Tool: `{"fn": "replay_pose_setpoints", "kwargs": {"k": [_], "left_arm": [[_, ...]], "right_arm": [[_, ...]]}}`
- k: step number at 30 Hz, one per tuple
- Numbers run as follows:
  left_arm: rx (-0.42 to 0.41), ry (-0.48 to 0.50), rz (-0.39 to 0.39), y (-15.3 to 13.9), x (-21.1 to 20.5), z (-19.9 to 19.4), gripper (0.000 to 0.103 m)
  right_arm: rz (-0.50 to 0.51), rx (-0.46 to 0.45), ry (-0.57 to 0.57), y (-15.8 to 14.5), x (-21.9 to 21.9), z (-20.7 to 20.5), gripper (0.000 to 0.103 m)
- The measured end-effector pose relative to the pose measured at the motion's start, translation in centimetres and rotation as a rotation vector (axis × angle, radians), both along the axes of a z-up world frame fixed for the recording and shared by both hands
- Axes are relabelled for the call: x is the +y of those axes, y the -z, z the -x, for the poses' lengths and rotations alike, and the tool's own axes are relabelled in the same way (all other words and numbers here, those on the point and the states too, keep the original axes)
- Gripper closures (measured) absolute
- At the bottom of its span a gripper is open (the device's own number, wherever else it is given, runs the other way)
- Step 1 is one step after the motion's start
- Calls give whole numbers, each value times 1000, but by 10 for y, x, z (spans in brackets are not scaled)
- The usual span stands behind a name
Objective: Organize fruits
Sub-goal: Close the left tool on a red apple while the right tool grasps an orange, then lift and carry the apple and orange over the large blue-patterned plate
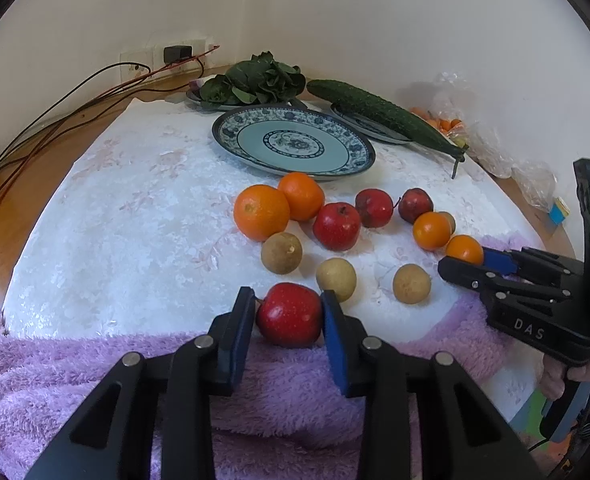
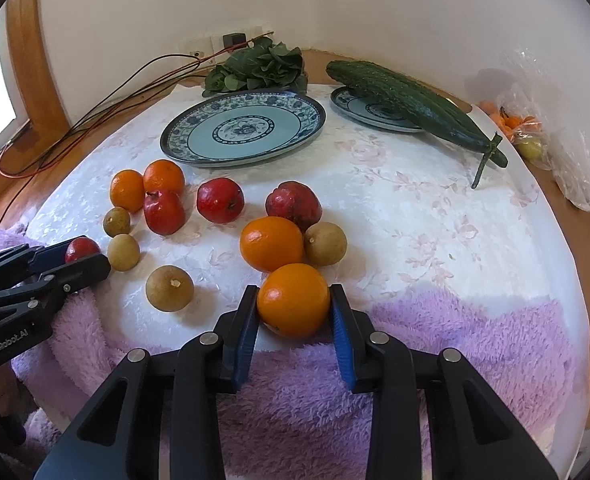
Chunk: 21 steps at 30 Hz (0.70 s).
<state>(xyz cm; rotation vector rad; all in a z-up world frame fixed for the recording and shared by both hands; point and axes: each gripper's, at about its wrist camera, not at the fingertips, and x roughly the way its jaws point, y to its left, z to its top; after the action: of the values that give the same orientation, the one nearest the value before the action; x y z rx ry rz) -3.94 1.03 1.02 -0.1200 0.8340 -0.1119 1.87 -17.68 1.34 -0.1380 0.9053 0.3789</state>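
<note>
Oranges, red apples and brown round fruits lie scattered on a white floral cloth [image 1: 135, 216]. My left gripper [image 1: 289, 300] is shut on a red apple [image 1: 289, 315] at the near edge; it also shows in the right wrist view [image 2: 79, 249]. My right gripper [image 2: 293, 294] is shut on an orange [image 2: 293, 300], seen in the left wrist view [image 1: 464, 249] at the right. A large empty blue patterned plate [image 1: 335, 168] [image 2: 183, 148] sits behind the fruit.
A small plate [image 2: 347, 106] holds a cucumber [image 2: 415, 100] at the back right. Leafy greens [image 2: 259, 64] lie at the back. Cables [image 1: 55, 112] run on the left. A plastic bag of fruit [image 2: 523, 128] lies right. A purple towel [image 2: 455, 340] covers the near edge.
</note>
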Motion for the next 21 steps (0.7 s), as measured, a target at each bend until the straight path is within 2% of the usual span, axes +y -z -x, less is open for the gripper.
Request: {"fn": "replay_pose_setpoints", "kwargs": {"k": [15,19,21], "left_arm": [[29,0,14,-1,-1,1,70],[27,0,-21,-2,-7,1,70],[34,2,-8,-2,-7,1,70]], "right_arm": [[-57,-11,5,-3,-10,7,68],[-87,-10,1,-1,-14,9,68],[-102,-14,2,-1,-16,10,68]]}}
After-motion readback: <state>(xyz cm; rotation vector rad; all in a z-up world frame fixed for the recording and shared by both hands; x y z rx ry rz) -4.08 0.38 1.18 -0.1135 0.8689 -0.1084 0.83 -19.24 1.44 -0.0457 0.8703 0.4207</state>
